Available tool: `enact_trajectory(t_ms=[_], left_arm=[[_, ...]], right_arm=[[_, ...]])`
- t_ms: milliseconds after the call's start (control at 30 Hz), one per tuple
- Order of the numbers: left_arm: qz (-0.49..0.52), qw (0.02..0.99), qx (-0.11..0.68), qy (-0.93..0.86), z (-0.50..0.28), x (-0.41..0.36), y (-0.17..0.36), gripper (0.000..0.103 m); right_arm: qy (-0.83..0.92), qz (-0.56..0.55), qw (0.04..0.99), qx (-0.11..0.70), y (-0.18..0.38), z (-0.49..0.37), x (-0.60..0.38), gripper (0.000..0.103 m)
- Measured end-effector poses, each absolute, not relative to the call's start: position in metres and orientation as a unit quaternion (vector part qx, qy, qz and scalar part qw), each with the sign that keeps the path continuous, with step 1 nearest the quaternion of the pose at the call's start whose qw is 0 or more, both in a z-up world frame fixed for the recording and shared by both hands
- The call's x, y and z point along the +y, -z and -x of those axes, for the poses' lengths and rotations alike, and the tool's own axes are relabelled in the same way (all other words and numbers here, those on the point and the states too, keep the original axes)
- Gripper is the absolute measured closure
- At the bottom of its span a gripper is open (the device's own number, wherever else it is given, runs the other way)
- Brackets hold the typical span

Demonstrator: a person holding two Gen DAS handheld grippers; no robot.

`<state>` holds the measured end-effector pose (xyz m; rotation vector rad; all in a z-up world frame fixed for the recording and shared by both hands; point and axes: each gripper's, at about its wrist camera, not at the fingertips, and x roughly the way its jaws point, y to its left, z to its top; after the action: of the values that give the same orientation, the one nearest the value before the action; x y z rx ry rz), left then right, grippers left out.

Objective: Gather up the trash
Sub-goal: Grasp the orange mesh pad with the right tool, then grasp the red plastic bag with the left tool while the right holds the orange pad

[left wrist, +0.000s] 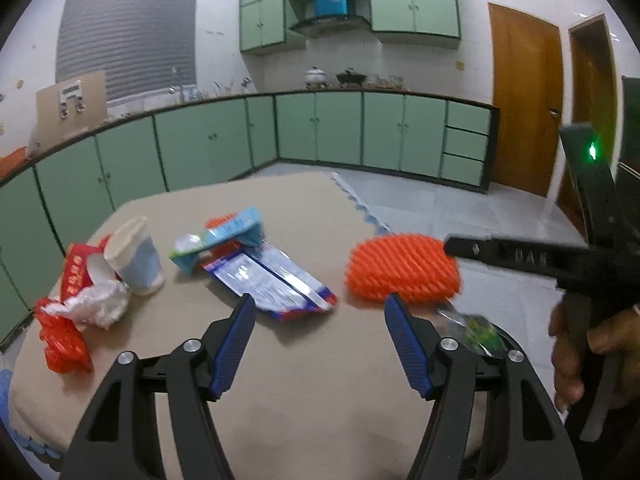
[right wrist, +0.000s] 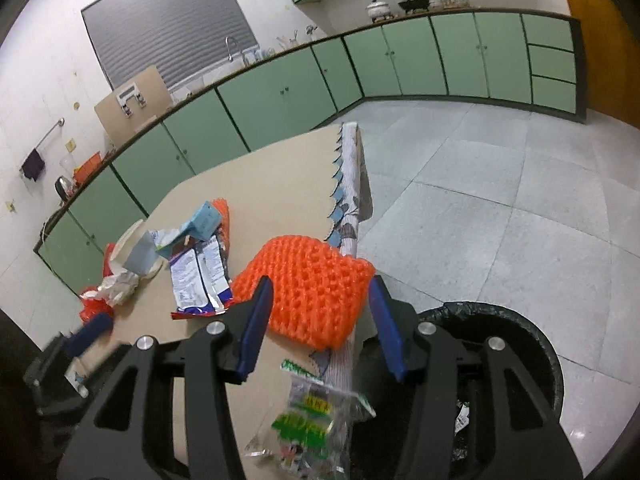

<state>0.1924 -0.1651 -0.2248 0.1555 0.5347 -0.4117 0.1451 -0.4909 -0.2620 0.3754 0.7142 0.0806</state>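
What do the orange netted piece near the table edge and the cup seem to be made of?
Orange netted piece: apparently soft foam mesh with a matte finish; its open lattice of puffy strands suggests fruit-packing net. Cup: probably paper, matte white with a pale blue band and a thin rolled rim.

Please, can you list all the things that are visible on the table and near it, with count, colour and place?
foam net: one, orange, at the table edge nearest the bin; a second orange one lies partly hidden under the blue carton.
clear wrapper: one, clear with green print, hanging over the table edge beside the bin.
foil wrappers: two side by side, silver and blue, mid table.
carton: one, light blue, flattened, behind the foil wrappers.
paper cup: one, white and pale blue, tilted, far side.
crumpled paper: one, white, beside the cup.
red packaging: pieces, count unclear.
bin: one, black, on the floor by the table.
table: one, beige cover.
left gripper: jaws open, empty.
right gripper: jaws apart around the foam net.
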Motion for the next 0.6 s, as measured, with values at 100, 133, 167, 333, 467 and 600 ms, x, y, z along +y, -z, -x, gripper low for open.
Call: enact_trajectory(t_ms=[100, 133, 167, 333, 467, 600], left_arm=[[-0.059, 0.941, 0.271, 0.194, -0.211, -0.153, 0.224, 0.048], [-0.055, 0.942, 0.271, 0.190, -0.215, -0.149, 0.223, 0.048], [-0.051, 0.943, 0.270, 0.187, -0.218, -0.144, 0.221, 0.048], [-0.055, 0.942, 0.280, 0.178, -0.218, -0.132, 0.226, 0.048], [-0.049, 0.943, 0.284, 0.168, -0.213, -0.116, 0.227, 0.048], [-0.042, 0.947, 0.280, 0.153, -0.207, -0.097, 0.223, 0.048]], right_arm=[[-0.047, -0.187, 0.908, 0.373, 0.272, -0.159, -0.490, 0.055], [-0.049, -0.188, 0.906, 0.377, 0.274, -0.161, -0.490, 0.055], [-0.052, -0.188, 0.904, 0.381, 0.277, -0.164, -0.490, 0.058], [-0.067, -0.157, 0.905, 0.391, 0.278, -0.165, -0.480, 0.093], [-0.070, -0.160, 0.912, 0.371, 0.264, -0.152, -0.482, 0.095], [-0.061, -0.159, 0.918, 0.357, 0.245, -0.135, -0.485, 0.095]])
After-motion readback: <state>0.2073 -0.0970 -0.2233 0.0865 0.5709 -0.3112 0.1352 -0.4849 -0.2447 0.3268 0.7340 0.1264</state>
